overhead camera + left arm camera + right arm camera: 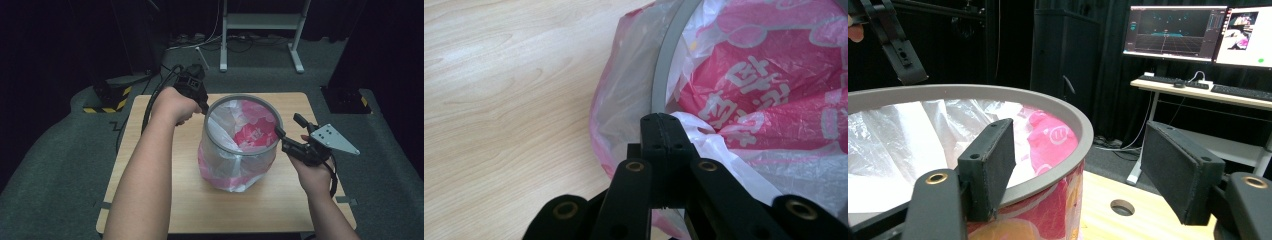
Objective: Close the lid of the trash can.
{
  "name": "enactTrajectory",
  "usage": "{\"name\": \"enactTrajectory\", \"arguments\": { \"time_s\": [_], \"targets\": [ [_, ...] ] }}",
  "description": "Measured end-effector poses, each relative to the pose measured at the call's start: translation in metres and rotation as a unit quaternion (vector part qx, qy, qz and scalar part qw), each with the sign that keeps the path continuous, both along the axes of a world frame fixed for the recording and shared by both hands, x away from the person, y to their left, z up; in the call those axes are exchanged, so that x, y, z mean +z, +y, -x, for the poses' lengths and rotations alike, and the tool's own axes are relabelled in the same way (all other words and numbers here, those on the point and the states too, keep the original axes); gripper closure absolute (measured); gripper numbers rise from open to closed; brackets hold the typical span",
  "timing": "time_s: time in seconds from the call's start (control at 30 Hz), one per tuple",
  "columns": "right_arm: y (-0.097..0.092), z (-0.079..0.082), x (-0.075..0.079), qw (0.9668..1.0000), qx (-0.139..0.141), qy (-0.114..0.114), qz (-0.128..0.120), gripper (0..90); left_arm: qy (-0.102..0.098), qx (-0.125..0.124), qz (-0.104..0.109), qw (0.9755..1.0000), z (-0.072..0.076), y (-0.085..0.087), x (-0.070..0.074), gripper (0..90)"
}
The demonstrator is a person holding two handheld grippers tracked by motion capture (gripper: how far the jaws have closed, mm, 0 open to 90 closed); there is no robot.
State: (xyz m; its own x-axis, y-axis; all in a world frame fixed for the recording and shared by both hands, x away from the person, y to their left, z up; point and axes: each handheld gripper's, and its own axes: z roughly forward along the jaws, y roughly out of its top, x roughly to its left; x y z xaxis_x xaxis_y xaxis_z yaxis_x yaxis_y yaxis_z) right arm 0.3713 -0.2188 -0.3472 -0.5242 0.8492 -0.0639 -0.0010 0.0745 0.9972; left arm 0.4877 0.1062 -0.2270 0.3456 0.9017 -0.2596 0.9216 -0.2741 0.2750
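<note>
Grey bin (242,131) stood upright near table (150,165) centre, lined with a pink-and-white plastic bag (250,132) whose skirt draped down the outside. Left gripper (205,107) sat at the bin's far-left rim; in the left gripper view its jaws were fully closed, tip (663,131) right at the grey ring (664,75), apparently pinching a fold of white bag film, though the film actually between the pads was hidden. Right gripper (280,134) was at the right rim, jaws wide apart, holding nothing. In the right gripper view one pad (990,162) hung inside the ring over the liner and the other pad (1180,172) stood well outside, so the rim wall (1068,120) lay between them, untouched. Rim ran roughly across the jaw gap; closing would likely catch rim plus bag. Right hand was nearer the free edge. Bin's base, the bag's bottom and the contents weren't visible. A monitor (1173,32) stood behind.
</note>
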Motion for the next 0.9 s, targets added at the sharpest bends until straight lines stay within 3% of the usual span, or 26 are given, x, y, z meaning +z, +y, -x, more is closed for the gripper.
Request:
{"name": "enactTrajectory", "arguments": {
  "time_s": [0.27,0.53,0.6,0.67,0.7,0.77,0.8,0.87,0.9],
  "targets": [
    [0.0,0.0,0.0,1.0,0.002,0.0,-0.002,29.5,0.001,-0.003,-0.009,0.9999,0.0,-0.002,-0.004,89.9],
    [0.0,-0.001,-0.002,0.9999,0.008,0.004,-0.01,31.3,-0.007,-0.002,-0.005,1.0,0.001,-0.001,-0.006,90.0],
    [0.002,0.0,0.0,1.0,0.004,0.006,-0.005,31.1,-0.011,0.004,-0.013,0.9999,0.001,0.003,-0.006,90.0],
    [0.0,0.003,0.001,1.0,-0.003,-0.002,0.004,31.2,-0.027,0.017,-0.044,0.9985,0.003,0.014,-0.01,89.8],
    [0.0,0.003,0.001,1.0,-0.003,-0.002,0.004,31.2,-0.027,0.017,-0.044,0.9985,0.003,0.014,-0.01,89.8],
    [-0.005,0.005,0.002,1.0,-0.009,-0.002,-0.001,31.4,-0.045,0.018,-0.07,0.9964,0.006,0.02,-0.019,89.1],
    [-0.01,0.005,0.002,0.9999,-0.015,0.0,-0.004,31.4,-0.049,0.019,-0.076,0.9957,0.006,0.024,-0.026,82.4],
    [-0.013,0.005,0.001,0.9998,-0.018,0.0,-0.004,31.5,-0.053,0.025,-0.084,0.9948,0.007,0.033,-0.041,80.2],
    [-0.018,0.006,-0.001,0.9997,-0.023,0.002,-0.007,31.9,-0.055,0.036,-0.084,0.9943,0.008,0.042,-0.057,75.8]
  ]
}}
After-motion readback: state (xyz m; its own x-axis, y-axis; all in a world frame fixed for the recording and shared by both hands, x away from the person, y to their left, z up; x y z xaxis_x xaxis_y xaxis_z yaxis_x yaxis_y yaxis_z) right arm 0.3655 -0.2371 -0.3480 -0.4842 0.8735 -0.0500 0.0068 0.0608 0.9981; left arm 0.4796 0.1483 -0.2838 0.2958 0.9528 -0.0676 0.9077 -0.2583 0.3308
